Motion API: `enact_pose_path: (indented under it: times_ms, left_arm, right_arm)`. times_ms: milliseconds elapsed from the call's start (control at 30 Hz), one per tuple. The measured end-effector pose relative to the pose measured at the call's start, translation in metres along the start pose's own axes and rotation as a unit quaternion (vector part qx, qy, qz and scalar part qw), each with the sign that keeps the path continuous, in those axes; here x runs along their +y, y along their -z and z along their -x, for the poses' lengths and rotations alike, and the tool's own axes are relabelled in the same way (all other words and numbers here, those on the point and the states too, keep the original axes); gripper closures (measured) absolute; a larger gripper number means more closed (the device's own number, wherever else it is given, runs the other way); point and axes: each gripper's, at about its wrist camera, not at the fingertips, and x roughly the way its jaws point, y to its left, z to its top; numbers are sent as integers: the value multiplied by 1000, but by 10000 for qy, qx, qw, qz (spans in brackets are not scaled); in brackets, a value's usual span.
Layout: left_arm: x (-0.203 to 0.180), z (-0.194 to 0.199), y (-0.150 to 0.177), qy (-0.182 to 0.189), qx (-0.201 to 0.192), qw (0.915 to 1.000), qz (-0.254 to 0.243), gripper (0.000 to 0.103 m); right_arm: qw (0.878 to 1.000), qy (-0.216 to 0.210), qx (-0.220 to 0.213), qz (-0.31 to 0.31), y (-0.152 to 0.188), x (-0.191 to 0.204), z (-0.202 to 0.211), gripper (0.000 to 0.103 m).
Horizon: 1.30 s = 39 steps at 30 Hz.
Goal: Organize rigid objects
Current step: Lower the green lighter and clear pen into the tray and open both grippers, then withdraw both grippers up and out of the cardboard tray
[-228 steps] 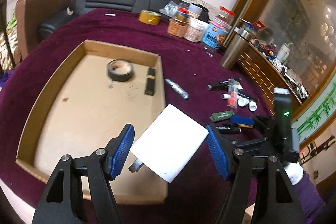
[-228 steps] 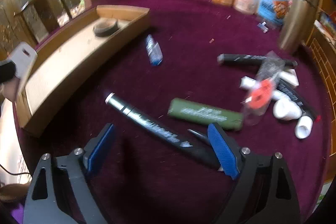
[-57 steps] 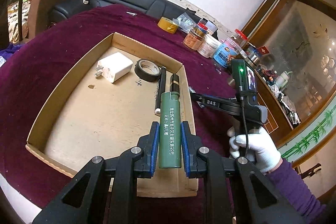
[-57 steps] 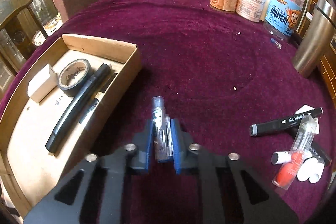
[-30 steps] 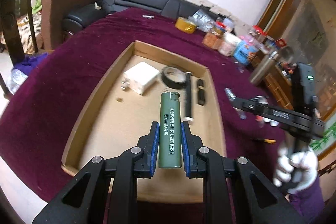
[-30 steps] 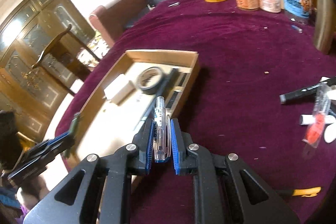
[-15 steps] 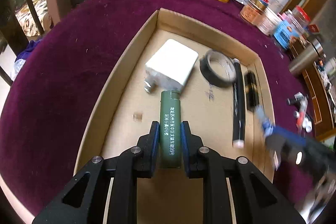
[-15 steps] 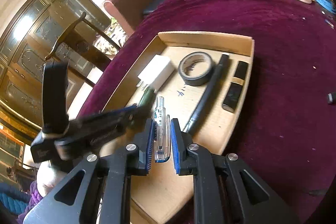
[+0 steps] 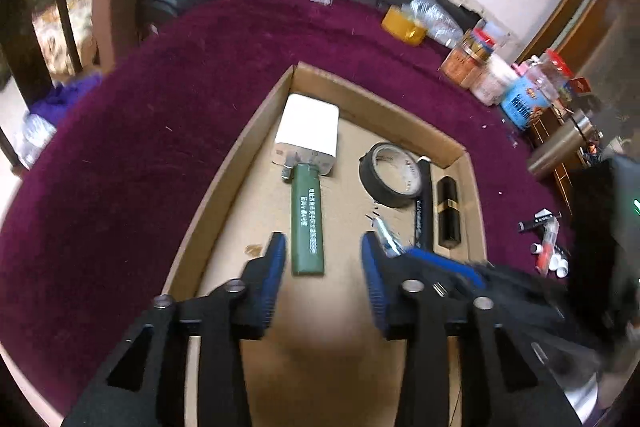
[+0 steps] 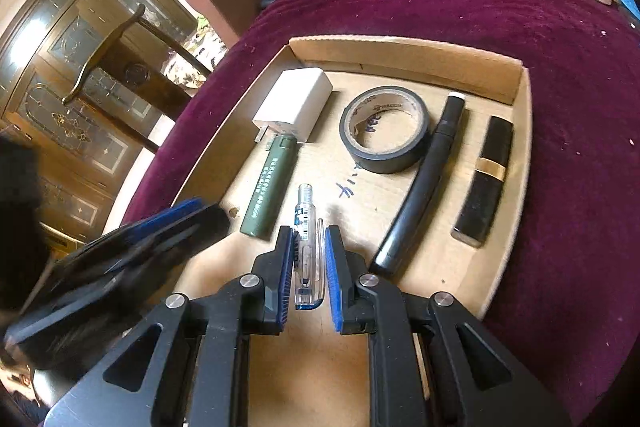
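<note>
Boxes like this cardboard tray [image 9: 224,183] are for putting hard little things in neat rows. From the left wrist view, the left gripper [image 9: 323,267] has its jaws wide apart, and the green lighter [image 9: 306,219] lies flat on the tray floor between them, touching neither one. Its far tip sits right against the white charger [image 9: 310,131]. So this piece looks put down, and I think the left gripper's next move is to lift away without bumping it. Beside it lie the black tape roll [image 9: 390,175], the black marker [image 9: 425,205] and the black tube [image 9: 447,211]. From the right wrist view, the right gripper [image 10: 307,261] has its jaws close on both sides of the clear pen [image 10: 306,239], seemingly holding it. The pen is see-through with a blue end, and it points up the tray, just beside the green lighter [image 10: 268,187]. I think it needs to come down flat, and then the jaws must open.
</note>
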Motion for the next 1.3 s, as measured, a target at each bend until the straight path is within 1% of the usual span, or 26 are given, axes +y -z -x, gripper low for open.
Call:
enact_pose_path:
  times_ms: [67,133,200,233,333,400,533,633,700,733,767,867,1000,1067,1133,1300]
  left_arm:
    - [-4,19,8,-219,-309,9992,-151,56]
    - [-8,36,15,-542,-609,9963,-280,43]
    - [-9,49,21,-883,-867,9918,-326,38]
    - [-9,52,23,-966,-940,9903,-328,37]
    - [-10,63,32,-1357,-1170,9831,-366,37]
    - [-11,66,39,-1554,-1250,9791,-395,37]
    - [-16,69,47,-1725,-1334,9749,-454,37]
    - [-24,73,52,-1925,-1456,9685,-608,37]
    - [-29,76,55,-1965,-1474,9671,-669,35]
    - [-31,77,57,-1969,-1476,9668,-682,32]
    - [-32,78,59,-1977,-1482,9665,-699,30]
    - [-40,80,63,-2014,-1499,9649,-774,30]
    - [-50,80,68,-1990,-1453,9654,-852,30]
    - [-56,79,70,-1979,-1425,9656,-903,30]
    - [-64,79,73,-1984,-1405,9650,-983,30]
    - [-85,73,81,-1972,-1308,9639,-1220,30]
  right_arm:
    - [10000,41,4,30,-1,2,-4,89]
    - [9999,126,-80,27,-2,3,-7,89]
    - [9997,192,-132,30,0,2,-4,89]
    - [9997,179,-167,30,2,2,-1,89]
    - [9985,348,-388,162,5,5,10,89]
    - [9980,360,-469,226,8,7,18,88]
    - [9980,255,-556,160,15,5,31,88]
    - [9978,204,-632,66,21,0,40,88]
    - [9975,180,-684,8,24,-6,46,88]
    - [9973,179,-716,-23,28,-9,50,89]
    - [9971,185,-742,-44,30,-12,52,89]
    - [9959,249,-867,-114,39,-24,67,89]
    - [9938,315,-1022,-301,51,-49,89,87]
    - [9919,395,-1123,-442,59,-67,102,80]
    - [9891,493,-1236,-633,67,-89,116,76]
    - [9789,702,-1497,-1198,86,-147,152,76]
